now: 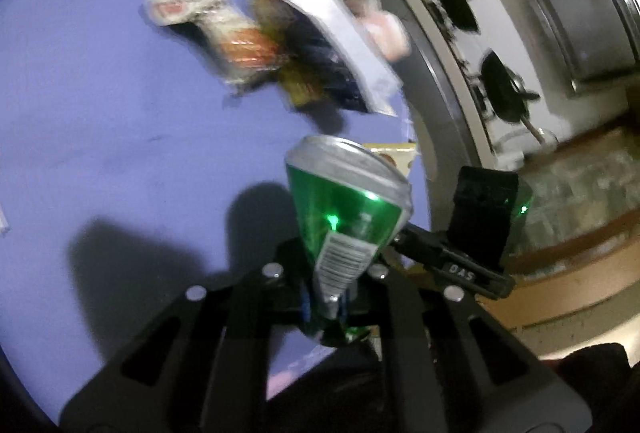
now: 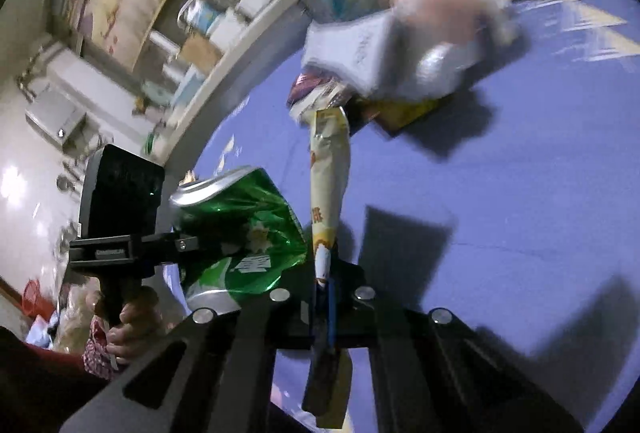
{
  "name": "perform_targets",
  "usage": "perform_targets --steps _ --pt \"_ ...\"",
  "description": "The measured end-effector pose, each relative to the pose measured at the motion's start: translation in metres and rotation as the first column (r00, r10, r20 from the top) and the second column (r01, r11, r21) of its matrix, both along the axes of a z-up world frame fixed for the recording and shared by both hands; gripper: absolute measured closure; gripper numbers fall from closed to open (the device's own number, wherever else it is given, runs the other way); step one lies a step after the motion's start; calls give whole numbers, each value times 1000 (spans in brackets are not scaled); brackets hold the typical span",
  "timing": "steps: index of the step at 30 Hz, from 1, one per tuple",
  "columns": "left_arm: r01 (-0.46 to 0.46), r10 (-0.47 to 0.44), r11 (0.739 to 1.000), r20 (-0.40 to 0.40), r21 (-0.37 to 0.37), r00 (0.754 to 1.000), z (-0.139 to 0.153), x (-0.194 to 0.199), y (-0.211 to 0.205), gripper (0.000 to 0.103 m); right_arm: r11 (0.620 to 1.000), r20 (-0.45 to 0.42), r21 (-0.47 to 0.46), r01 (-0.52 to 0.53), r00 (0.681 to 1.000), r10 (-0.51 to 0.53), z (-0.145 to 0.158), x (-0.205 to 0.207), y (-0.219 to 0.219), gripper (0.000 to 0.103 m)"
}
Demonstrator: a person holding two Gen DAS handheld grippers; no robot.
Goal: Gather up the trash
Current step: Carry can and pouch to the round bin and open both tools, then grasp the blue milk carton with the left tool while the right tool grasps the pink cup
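So the left gripper (image 1: 330, 307) has its jaws pinched nearly closed on a crushed green can (image 1: 348, 209), clamped at its flattened lower end, with the silver rim sticking up toward the middle of the left wrist frame, clear of the purple table (image 1: 100, 93). In the right wrist view the same can shows at lower left, beside the right gripper (image 2: 326, 307), whose jaws are squeezed fully together on a long cream snack wrapper (image 2: 328, 185) that runs up the centre of the frame. The rest of the trash sits in a blurry pile (image 1: 280, 45) on the table in the upper middle of the left view: a pink wrapper, a white-and-orange packet, something silver and dark. A hand (image 2: 130, 329) grips the other tool's handle at lower left.
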State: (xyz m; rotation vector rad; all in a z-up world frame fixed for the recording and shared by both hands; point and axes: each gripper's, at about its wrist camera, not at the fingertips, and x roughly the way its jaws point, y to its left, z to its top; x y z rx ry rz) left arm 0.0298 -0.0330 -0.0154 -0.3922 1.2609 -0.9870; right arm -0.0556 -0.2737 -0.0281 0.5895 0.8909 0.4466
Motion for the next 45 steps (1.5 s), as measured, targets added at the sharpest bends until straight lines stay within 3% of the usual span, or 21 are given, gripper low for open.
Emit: perform_targets --steps 4,7,13,16,18,19,21,22,26,30,34,36,41,45 --pt "125 -128 991 74 39 989 25 1 -79 94 991 70 11 131 989 -132 12 -25 -52 103" --pt "244 -250 968 133 65 959 47 3 -163 94 965 128 39 258 957 -261 23 -44 -104 103" --pt "404 -423 906 230 128 876 72 -2 -334 94 850 185 -44 526 840 -510 32 -71 -213 103" --pt "431 -460 887 231 166 857 66 1 -404 94 771 179 -109 627 776 -605 22 -80 -261 103" --pt "408 -460 883 257 231 850 52 3 -450 93 733 162 -138 666 745 -647 13 -80 -285 101" --pt "397 -458 882 267 253 848 48 2 -462 91 710 142 -154 687 727 -672 7 -79 -297 101" --pt "377 -458 872 250 313 853 29 5 -487 66 694 95 -140 707 707 -701 -9 -79 -315 96" --pt "363 -448 872 240 328 861 24 8 -492 51 692 71 -123 711 702 -709 -16 -79 -325 94" --pt "309 -396 888 222 341 891 11 19 -489 49 687 41 -65 724 690 -723 -28 -75 -341 50" --pt "270 -355 913 266 306 896 31 19 -465 49 661 88 -72 747 665 -742 -10 -71 -338 47" --pt "241 -315 941 351 239 882 65 8 -413 47 583 201 -115 804 594 -779 21 -84 -318 47" --pt "238 -298 951 375 199 878 75 2 -382 42 576 243 -119 809 586 -773 34 -76 -306 47" --pt "248 -294 955 427 161 855 81 -13 -293 42 682 241 -75 727 677 -695 47 -57 -262 48" --pt "209 -251 966 372 149 894 66 -5 -214 42 809 197 -19 588 795 -574 46 -25 -211 54"
